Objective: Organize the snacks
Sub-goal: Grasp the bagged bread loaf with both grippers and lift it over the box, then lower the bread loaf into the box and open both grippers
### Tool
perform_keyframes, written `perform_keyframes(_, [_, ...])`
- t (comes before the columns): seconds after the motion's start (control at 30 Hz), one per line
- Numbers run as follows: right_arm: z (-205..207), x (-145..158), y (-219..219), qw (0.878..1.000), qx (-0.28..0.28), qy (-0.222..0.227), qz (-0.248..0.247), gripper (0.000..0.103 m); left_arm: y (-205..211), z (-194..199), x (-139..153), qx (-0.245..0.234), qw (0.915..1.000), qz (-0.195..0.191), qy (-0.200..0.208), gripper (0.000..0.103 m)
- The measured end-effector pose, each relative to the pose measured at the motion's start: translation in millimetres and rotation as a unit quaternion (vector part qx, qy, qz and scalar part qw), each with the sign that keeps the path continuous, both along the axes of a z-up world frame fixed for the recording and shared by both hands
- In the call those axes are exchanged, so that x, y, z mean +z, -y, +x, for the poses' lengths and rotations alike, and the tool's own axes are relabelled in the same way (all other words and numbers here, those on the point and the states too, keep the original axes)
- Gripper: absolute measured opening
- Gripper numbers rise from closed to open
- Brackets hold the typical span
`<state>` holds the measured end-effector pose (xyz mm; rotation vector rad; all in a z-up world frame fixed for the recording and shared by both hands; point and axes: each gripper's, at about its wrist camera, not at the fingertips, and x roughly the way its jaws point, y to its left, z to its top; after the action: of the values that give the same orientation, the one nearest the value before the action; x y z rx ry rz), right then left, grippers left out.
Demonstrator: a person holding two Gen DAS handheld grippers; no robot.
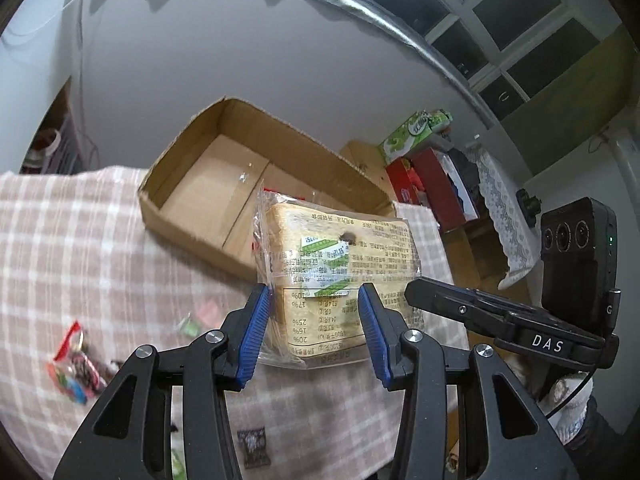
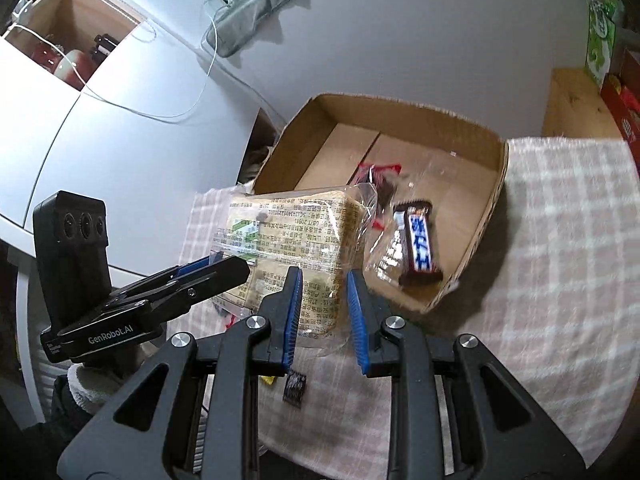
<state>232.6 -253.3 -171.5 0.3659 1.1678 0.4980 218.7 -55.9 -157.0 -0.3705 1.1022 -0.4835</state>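
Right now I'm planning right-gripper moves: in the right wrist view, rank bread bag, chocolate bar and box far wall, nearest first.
1. Bread bag, between the right gripper fingers.
2. Chocolate bar, ahead to the right, inside the box.
3. Box far wall, behind both.

Each wrist camera looks forward along its own blue fingers, close above the checked tablecloth [image 1: 100, 240]. Both views share the cardboard box [image 1: 192, 184] at the cloth's far edge, the bread pack [image 2: 288, 236], and the opposite gripper.

A home room is showing: checked tablecloth [image 1: 80, 240], lace-covered furniture [image 1: 500, 208], stacked household boxes [image 1: 424, 184], window [image 1: 516, 36].
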Motion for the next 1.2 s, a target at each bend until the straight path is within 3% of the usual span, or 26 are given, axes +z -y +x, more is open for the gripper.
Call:
perform_keyframes(0.63, [43, -9, 8, 0.999, -0.005, 0.003, -0.045, 0.024, 21, 42, -10, 0.008, 0.9997, 0.023, -0.005, 0.043])
perform_keyframes(1.2, [38, -12, 7, 0.997, -0.001, 0.007, -0.082, 0.024, 0, 32, -8, 0.021, 0.999, 0.04, -0.001, 0.042])
